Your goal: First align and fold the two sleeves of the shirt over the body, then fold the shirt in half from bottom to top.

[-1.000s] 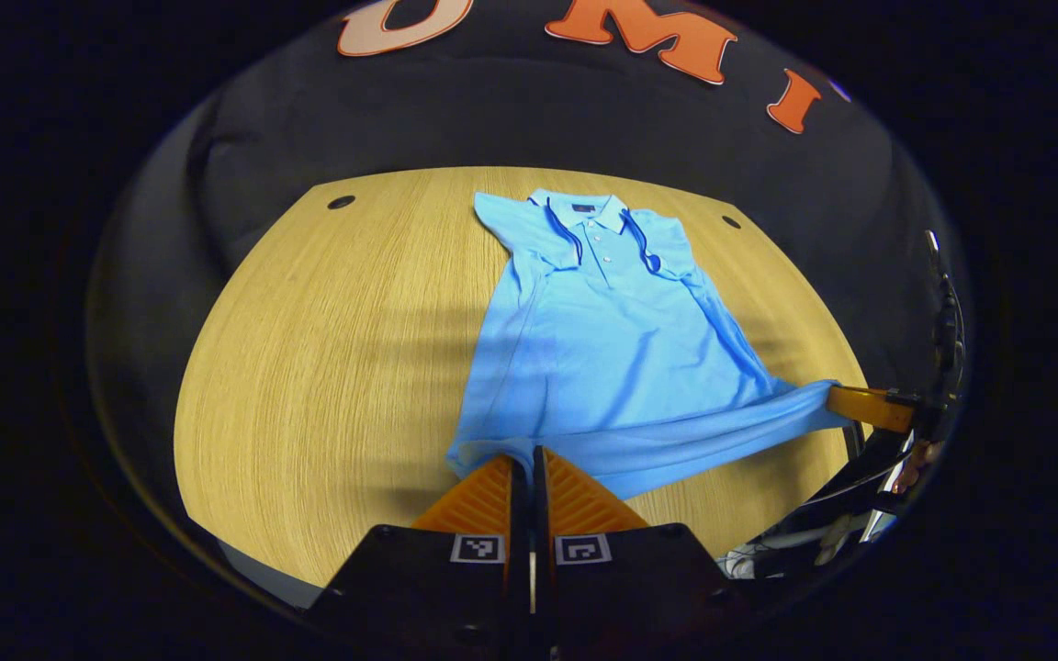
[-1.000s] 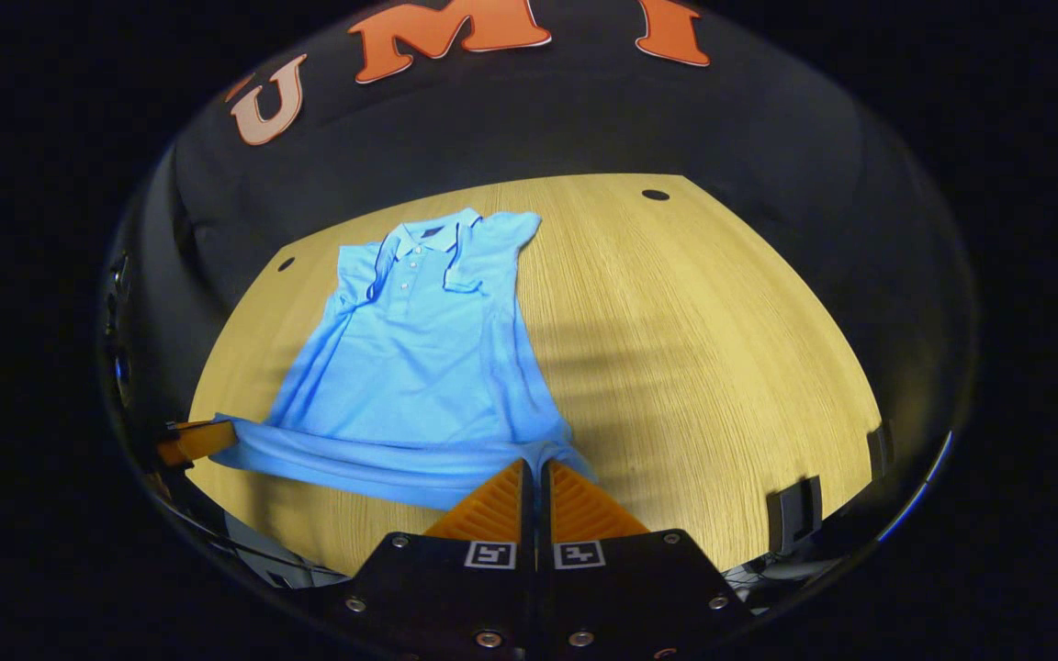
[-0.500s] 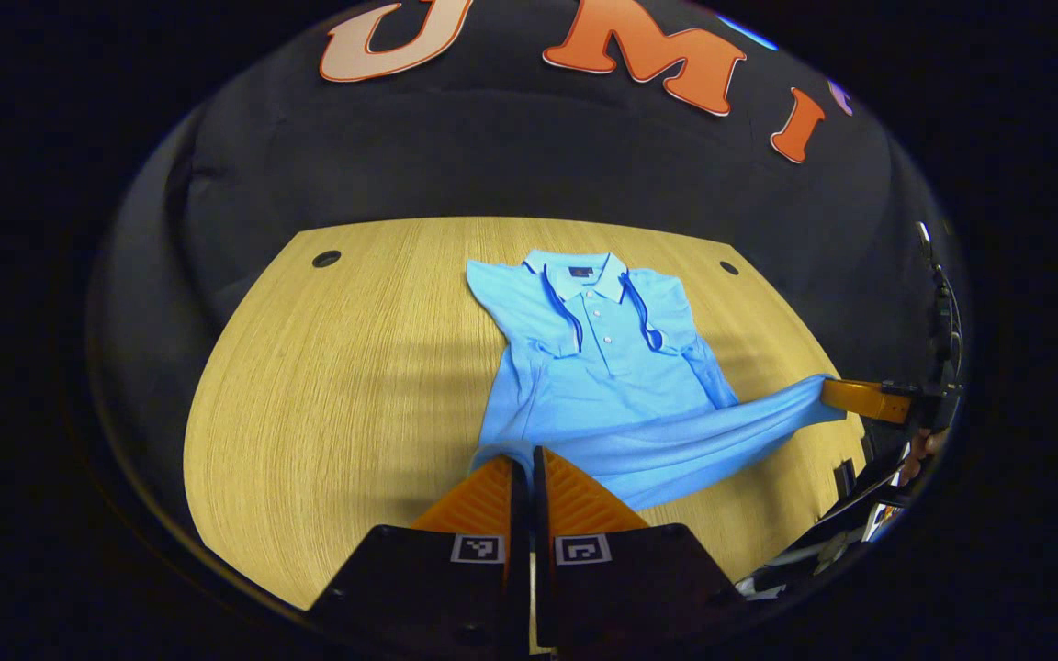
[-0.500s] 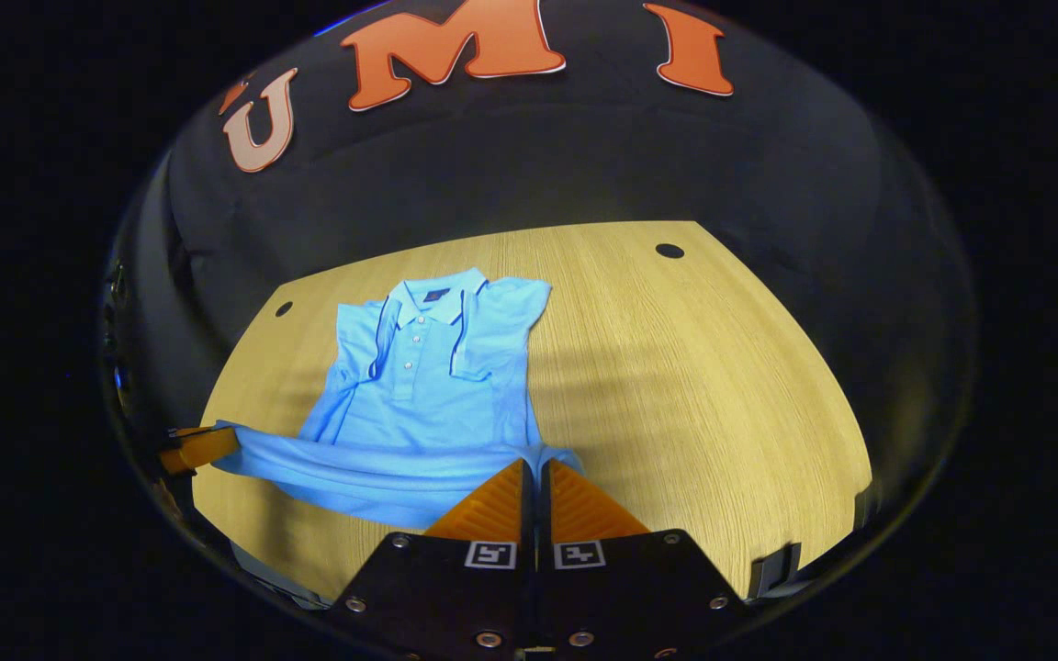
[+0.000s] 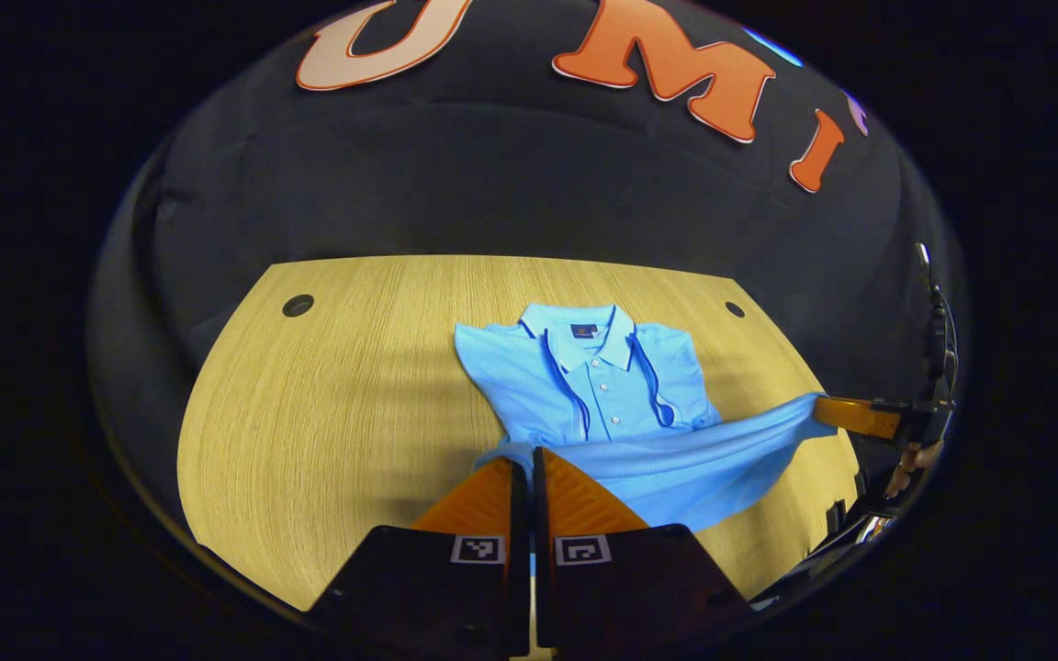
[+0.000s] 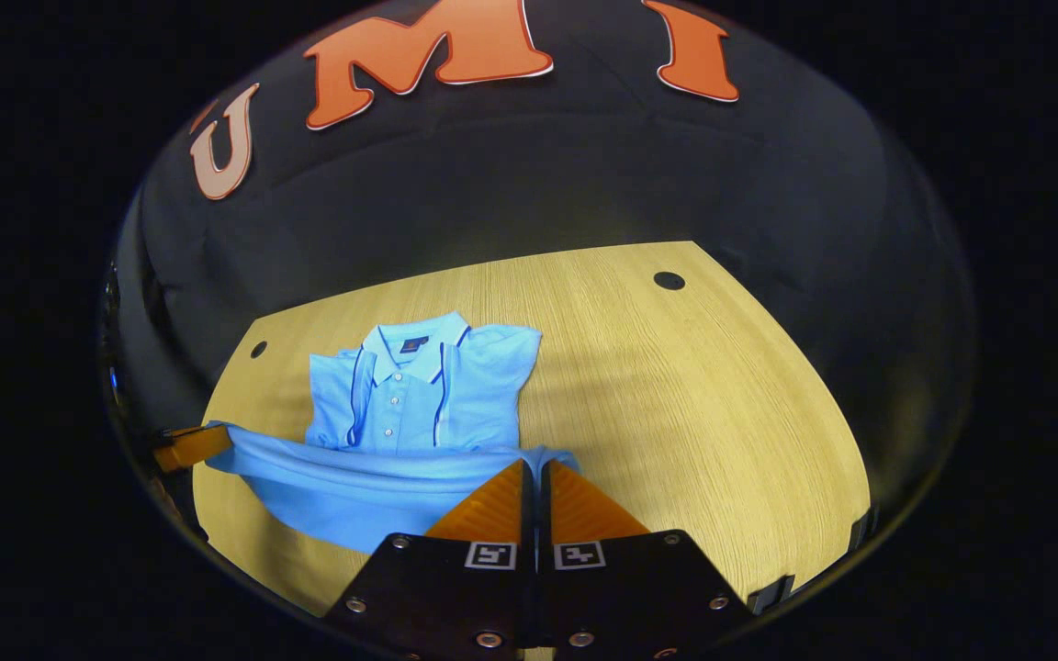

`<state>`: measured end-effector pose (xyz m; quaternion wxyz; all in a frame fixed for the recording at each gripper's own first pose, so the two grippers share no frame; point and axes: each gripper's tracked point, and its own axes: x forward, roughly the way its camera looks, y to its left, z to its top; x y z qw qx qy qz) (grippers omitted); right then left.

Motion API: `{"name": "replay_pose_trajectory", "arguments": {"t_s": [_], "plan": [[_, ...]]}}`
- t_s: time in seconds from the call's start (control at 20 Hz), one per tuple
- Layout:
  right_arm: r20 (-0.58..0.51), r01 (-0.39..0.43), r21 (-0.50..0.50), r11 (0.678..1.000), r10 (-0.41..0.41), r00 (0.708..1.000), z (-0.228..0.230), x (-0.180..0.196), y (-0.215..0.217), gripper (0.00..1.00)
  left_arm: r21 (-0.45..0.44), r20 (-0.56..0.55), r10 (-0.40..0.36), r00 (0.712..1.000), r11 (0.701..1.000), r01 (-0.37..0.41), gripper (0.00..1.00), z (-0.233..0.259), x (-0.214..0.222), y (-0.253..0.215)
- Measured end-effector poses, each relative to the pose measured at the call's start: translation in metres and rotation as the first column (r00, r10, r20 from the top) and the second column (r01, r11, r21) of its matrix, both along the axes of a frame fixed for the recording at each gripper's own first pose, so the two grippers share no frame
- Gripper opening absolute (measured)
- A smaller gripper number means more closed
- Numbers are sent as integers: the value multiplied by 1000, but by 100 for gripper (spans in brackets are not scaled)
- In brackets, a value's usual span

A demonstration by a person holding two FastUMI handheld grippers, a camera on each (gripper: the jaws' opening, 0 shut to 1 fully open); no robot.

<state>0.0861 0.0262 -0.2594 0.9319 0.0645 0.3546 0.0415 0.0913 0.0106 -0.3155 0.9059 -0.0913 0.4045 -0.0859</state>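
hem (image 5: 676, 454) carried up toward collar | L gripper (image 5: 522, 459) & R gripper (image 6: 534, 470) level, both clamped on shirt (image 6: 410, 404)

Light blue shirt (image 5: 602, 386) with dark piping; pale wood-grain table (image 5: 345, 395)

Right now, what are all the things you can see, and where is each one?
Light blue polo shirt: one, light blue with dark trim, lying on the table, sleeves folded over the body, bottom hem lifted toward the collar.
Wooden table: one, light yellow-brown, under the shirt.
Round holes in the table: two, dark, near the far corners.
Left hand-held gripper: one, shut on the shirt's hem at one corner.
Right hand-held gripper: one, shut on the hem at the other corner.
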Motion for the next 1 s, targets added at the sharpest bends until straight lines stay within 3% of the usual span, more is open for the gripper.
{"name": "replay_pose_trajectory", "arguments": {"t_s": [0.6, 0.85, 0.95, 1.0], "plan": [[43, 5, -42, 999, -4, 999, 9, 128, 35, 1, 12, 27, -24, 999, 1000, 24, 6, -29, 132, 26], [27, 6, -2, 1000, -6, 1000, -2, 157, 51, 2, 93, 66, -48, 997, 995, 42, 7, -39, 172, 35], [6, 25, 15, 1000, -25, 1000, -7, 160, 55, 8, 122, 68, -74, 995, 990, 66, 8, -42, 179, 30], [6, 37, 15, 999, -37, 999, -5, 160, 53, 17, 133, 53, -81, 995, 988, 73, 13, -43, 176, 29]]}}
